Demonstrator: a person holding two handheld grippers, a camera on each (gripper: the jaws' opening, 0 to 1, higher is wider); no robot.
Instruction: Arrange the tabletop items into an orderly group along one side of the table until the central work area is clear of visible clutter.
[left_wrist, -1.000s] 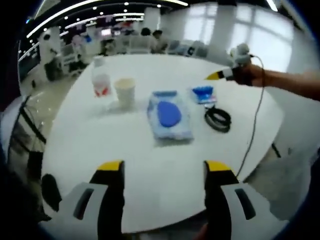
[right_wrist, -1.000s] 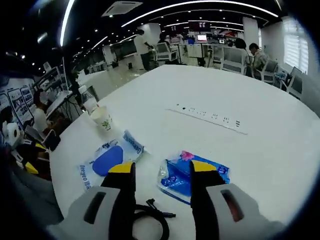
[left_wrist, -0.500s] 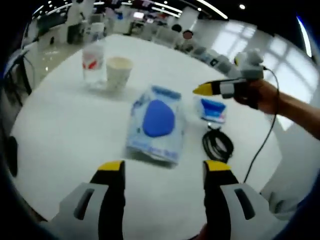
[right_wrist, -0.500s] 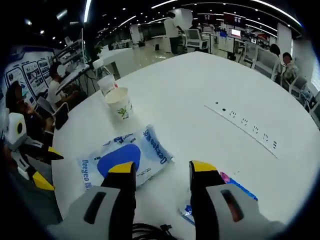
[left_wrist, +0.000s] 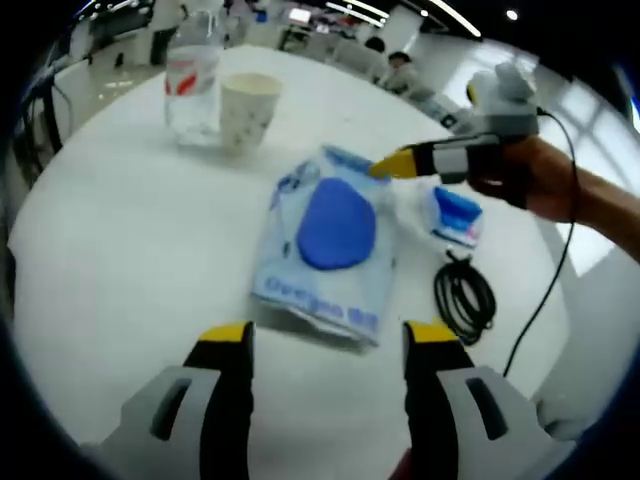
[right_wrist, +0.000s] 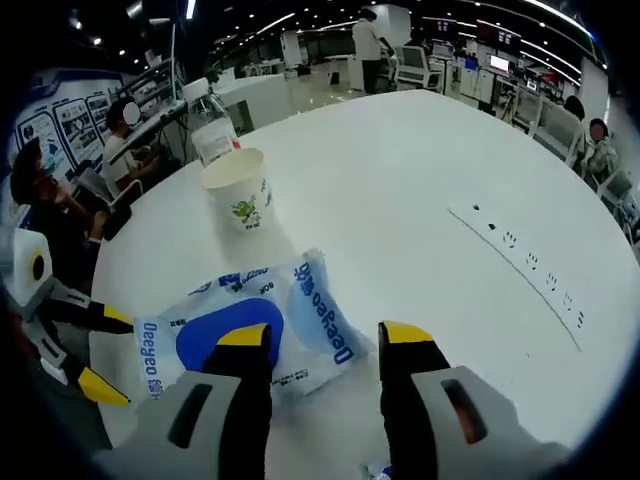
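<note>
- Soft blue-and-white plastic wipes pack (left_wrist: 333, 245), mid white round surface (left_wrist: 120, 250): we judge it light, floppy, slick; take it by an edge seam.
- Left gripper (left_wrist: 325, 345): wide, empty, just short of the pack.
- Right gripper (right_wrist: 322, 345): wide, empty, over the pack's far end.

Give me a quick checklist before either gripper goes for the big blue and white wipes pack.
1. Left gripper open: ok, jaws spread, nothing between them.
2. Right gripper open: ok, also empty.
3. Wipes pack reachable: ok, flat on the table just ahead of both grippers.
4. Grippers clear of each other: cannot tell; they face the pack from opposite sides.
5. Black cable coil clear of the pack: ok, apart.
6. Paper cup and water bottle upright: ok.
</note>
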